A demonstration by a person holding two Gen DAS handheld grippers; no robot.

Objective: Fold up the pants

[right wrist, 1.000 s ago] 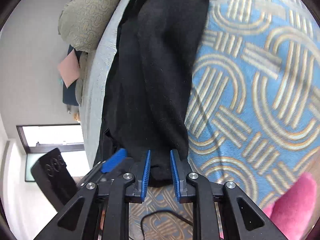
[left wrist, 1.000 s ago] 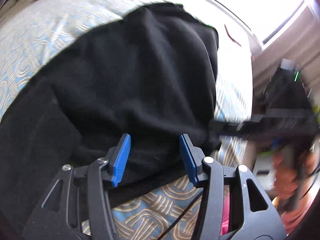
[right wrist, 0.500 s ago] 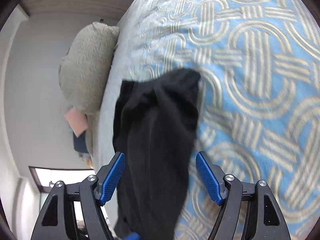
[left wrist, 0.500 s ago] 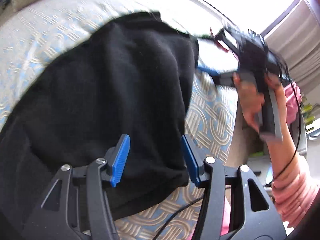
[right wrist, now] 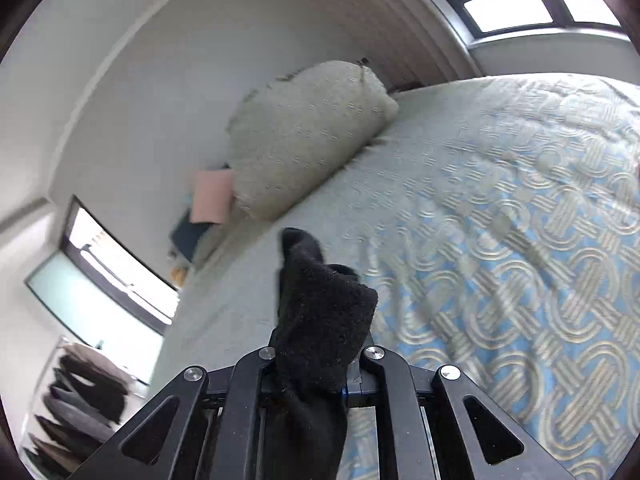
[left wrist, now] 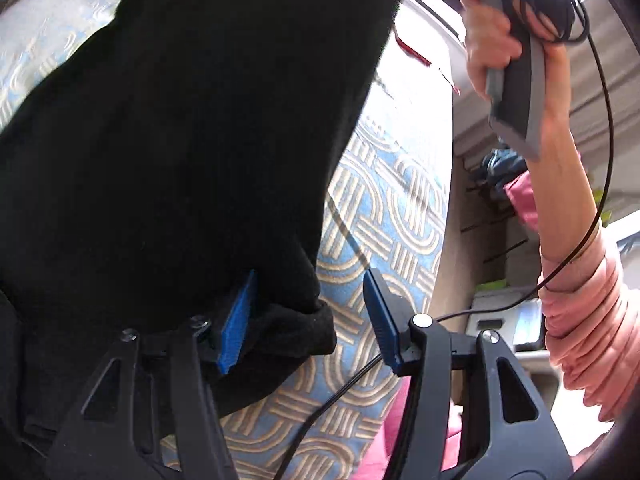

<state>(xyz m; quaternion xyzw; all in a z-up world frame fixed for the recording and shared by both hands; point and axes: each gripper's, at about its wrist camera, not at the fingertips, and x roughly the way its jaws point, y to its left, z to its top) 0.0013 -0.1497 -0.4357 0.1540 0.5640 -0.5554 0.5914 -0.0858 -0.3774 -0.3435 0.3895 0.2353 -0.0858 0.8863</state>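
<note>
Right gripper (right wrist: 320, 364) clamps pants (left wrist: 180, 140) edge, lifted above bed (right wrist: 500, 240) to drape; left gripper (left wrist: 308, 316) wide open, grasping nothing.

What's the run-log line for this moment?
right tongs: shut on pants | left tongs: open at pants edge | pants lifted over bed

Both wrist views look closely along their fingers, sharing pants (left wrist: 180, 140) and bedspread (right wrist: 500, 240).

black pants (left wrist: 180, 140); blue bedspread (right wrist: 520, 280) with beige looping stripes.
</note>
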